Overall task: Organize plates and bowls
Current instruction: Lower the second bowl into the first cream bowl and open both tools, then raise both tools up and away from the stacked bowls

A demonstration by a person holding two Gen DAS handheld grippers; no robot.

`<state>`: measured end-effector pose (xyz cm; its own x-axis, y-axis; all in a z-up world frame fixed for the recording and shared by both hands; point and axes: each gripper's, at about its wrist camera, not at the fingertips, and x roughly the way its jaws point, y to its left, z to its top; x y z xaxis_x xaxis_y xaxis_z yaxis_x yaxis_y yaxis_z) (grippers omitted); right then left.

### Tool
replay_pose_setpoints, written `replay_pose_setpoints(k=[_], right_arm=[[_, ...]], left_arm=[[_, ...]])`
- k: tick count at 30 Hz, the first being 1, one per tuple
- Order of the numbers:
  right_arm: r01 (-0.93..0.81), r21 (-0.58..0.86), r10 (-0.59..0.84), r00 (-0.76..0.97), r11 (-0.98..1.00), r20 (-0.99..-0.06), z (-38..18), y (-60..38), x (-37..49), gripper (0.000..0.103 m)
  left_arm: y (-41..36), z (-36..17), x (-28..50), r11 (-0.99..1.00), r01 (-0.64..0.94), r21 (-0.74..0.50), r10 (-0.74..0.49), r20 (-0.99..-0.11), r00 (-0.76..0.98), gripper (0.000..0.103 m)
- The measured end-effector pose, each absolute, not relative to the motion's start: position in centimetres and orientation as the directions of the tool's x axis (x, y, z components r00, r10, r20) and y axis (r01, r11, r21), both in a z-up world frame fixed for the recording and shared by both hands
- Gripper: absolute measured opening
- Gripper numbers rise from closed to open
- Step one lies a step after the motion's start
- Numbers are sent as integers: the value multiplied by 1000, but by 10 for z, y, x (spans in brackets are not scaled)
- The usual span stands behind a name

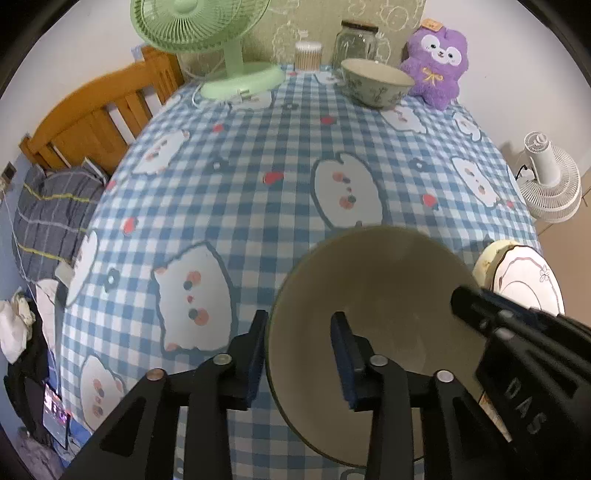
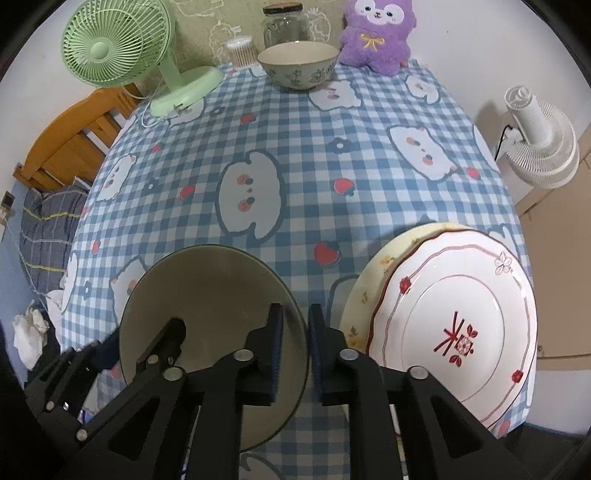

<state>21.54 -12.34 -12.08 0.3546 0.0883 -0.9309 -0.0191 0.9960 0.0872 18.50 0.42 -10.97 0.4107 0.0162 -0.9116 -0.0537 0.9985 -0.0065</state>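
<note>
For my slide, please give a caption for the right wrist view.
Fingers straddle a bowl rim beside stacked plates.

Green desk fan (image 2: pixel 118 48), glass jar (image 2: pixel 286 22), purple plush (image 2: pixel 376 33) at table's far edge; white fan (image 2: pixel 539 136) off right.

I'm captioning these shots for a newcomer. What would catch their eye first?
Nearest the cameras, a large bowl sits on the blue checked tablecloth, with the left claw and right claw each straddling its rim. Beside it lies a white plate with red motifs. At the far edge sit a purple plush toy and green fan.
</note>
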Motion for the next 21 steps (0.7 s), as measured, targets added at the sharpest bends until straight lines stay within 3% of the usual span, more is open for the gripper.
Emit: replay_pose_setpoints(k=[1, 3, 8, 11, 21], right_arm=[[-16, 98, 97, 358, 995, -929, -119, -124, 215, 32], [-16, 104, 102, 376, 994, -921, -113, -125, 213, 56], [-31, 101, 105, 425, 994, -899, -95, -124, 209, 62], [-43, 111, 119, 445, 993, -888, -86, -126, 208, 72], [-113, 106, 150, 531, 988, -834, -45, -131, 204, 88]], left_arm=[[4, -108, 186, 999, -50, -2, 19, -911, 413, 39], [4, -105, 187, 999, -47, -10, 11, -910, 415, 49], [5, -93, 186, 999, -47, -15, 7, -902, 432, 59], [4, -82, 186, 999, -47, -18, 4, -895, 446, 63], [-6, -45, 184, 998, -64, -19, 16, -861, 508, 72]])
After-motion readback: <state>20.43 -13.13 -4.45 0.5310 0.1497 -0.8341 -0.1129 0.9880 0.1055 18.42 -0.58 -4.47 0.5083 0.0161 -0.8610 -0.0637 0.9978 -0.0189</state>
